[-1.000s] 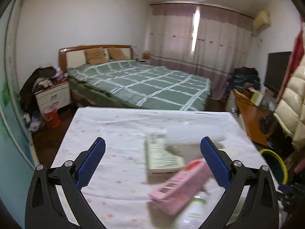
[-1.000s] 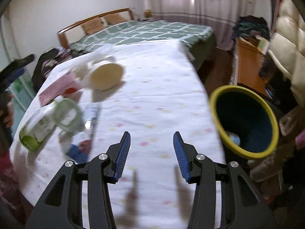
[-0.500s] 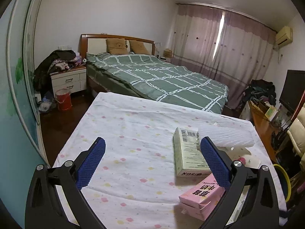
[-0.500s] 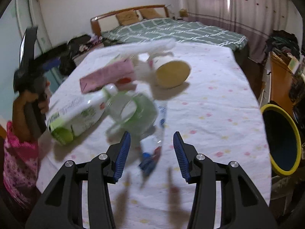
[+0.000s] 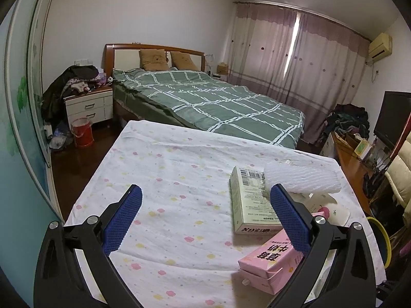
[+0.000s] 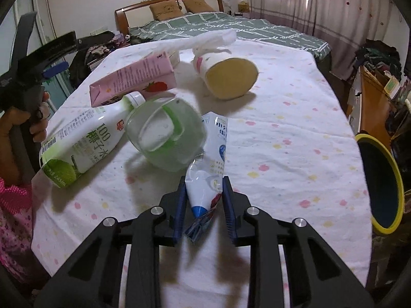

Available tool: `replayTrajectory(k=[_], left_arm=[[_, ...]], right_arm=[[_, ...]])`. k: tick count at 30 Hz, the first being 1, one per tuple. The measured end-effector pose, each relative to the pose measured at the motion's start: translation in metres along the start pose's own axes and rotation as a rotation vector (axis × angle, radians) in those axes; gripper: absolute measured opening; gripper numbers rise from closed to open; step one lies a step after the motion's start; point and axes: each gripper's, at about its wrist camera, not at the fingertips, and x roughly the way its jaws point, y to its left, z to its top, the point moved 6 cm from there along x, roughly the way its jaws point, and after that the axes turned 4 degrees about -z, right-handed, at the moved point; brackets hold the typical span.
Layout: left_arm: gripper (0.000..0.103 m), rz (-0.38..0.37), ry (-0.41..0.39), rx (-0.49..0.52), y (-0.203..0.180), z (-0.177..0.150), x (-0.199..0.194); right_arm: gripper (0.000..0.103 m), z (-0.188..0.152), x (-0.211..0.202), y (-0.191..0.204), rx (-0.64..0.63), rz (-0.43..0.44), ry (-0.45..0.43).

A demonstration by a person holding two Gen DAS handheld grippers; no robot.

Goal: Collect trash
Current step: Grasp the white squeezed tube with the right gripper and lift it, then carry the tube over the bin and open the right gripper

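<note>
Trash lies on a table under a white flowered cloth [image 6: 282,133]. My right gripper [image 6: 203,182] is closing its jaws on a white-and-blue pouch [image 6: 213,154], and the pads touch the pouch's two sides near its crumpled lower end. Beyond it lie a clear cup with a green lid [image 6: 164,136], a white-and-green bottle [image 6: 84,143], a pink carton [image 6: 133,79] and a tipped paper cup [image 6: 226,77]. My left gripper [image 5: 205,190] hovers open over bare cloth. A pale green box [image 5: 249,200] and the pink carton [image 5: 272,261] lie at its right.
A dark bin with a yellow rim [image 6: 380,179] stands off the table's right edge. White foam netting [image 5: 300,177] lies at the far end. A bed [image 5: 210,102] is behind the table, and a wooden desk [image 6: 372,97] is on the right. A person's hand [image 6: 15,120] holds the left gripper's handle.
The right gripper swung left from bare cloth near the bin to the pouch, and its jaws narrowed around it. The left gripper's view shifted left and steadied.
</note>
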Motion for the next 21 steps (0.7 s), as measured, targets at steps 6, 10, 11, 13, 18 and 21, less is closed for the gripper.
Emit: replayTrajectory(k=[6, 10, 11, 13, 18, 21], left_arm=[[0.098, 0.005, 0.003, 0.0, 0.001, 0.0, 0.004], [0.098, 0.005, 0.003, 0.002, 0.002, 0.0, 0.005], [0.098, 0.005, 0.004, 0.001, 0.002, -0.001, 0.006], [0.098, 0.006, 0.005, 0.001, 0.002, -0.001, 0.006], [0.098, 0.006, 0.006, 0.001, 0.002, -0.001, 0.006], [0.098, 0.006, 0.004, 0.0, 0.001, -0.001, 0.005]], right_arm=[[0.025, -0.008, -0.013, -0.027, 0.014, -0.043, 0.004], [0.026, -0.013, -0.017, -0.054, 0.068, -0.07, 0.009], [0.026, -0.014, -0.018, -0.061, 0.086, -0.071, 0.007], [0.026, -0.014, -0.022, -0.076, 0.123, -0.077, 0.002], [0.026, -0.01, -0.04, -0.15, 0.282, -0.152, -0.049], [0.026, -0.013, -0.042, -0.198, 0.383, -0.213, -0.061]])
